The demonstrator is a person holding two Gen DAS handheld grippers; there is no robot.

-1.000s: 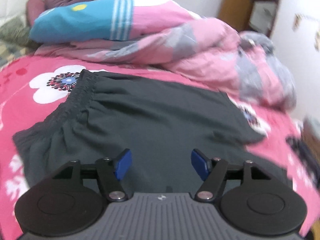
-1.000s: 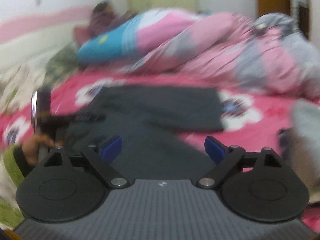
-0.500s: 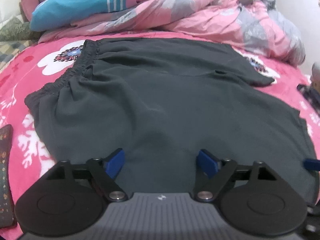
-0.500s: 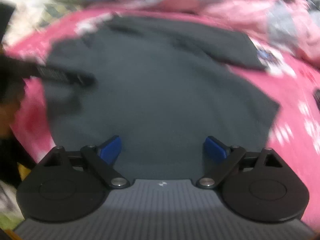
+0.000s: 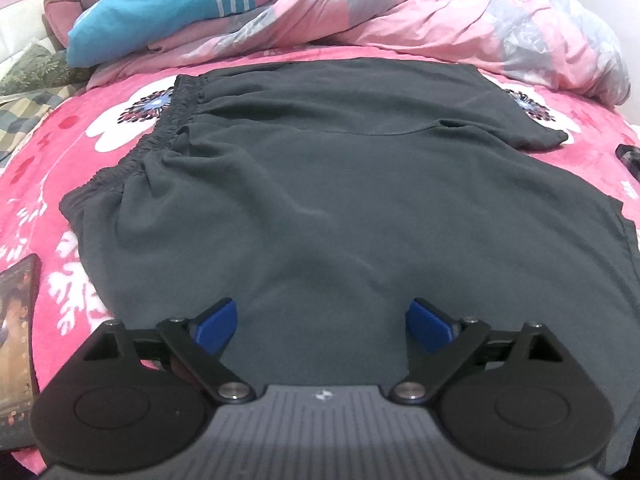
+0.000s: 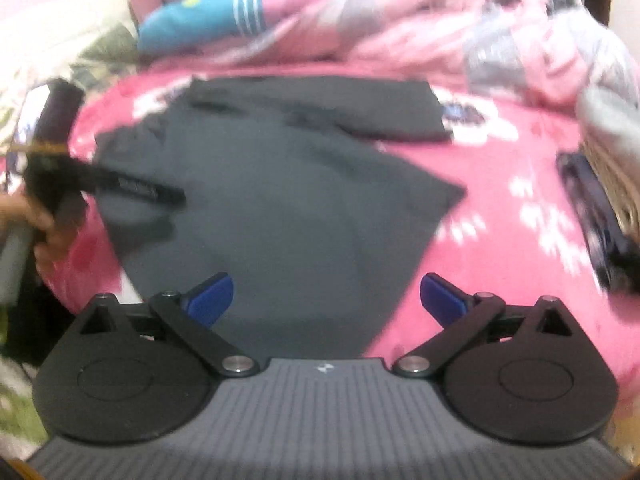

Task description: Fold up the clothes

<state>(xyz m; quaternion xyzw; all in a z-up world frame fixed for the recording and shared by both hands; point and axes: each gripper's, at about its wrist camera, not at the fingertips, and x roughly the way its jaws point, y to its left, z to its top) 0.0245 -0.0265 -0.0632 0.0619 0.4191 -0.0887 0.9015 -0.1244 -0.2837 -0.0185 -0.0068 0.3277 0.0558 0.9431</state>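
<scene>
A: Any writing to read out? There's pale lettering on the black bar of the left gripper (image 6: 132,190) seen from the right wrist, but it's smeared beyond reading.

B: Same here, nothing legible. A dark printed card (image 5: 18,340) lies at the bed's near left edge, its print too small to make out.

A: Containers?

B: Just a woven basket (image 6: 608,172) at the far right, contents unclear. The dark grey elastic-waist shorts (image 5: 340,184) lie spread flat on the pink flowered bedsheet (image 5: 56,152), waistband to the left.

A: Left gripper (image 5: 322,326) hovers over the near hem, blue pads wide apart after just spreading, only flat cloth beneath.

B: Right gripper (image 6: 326,300) likewise has just been widening, nothing pinched, above the shorts' near right corner.
</scene>
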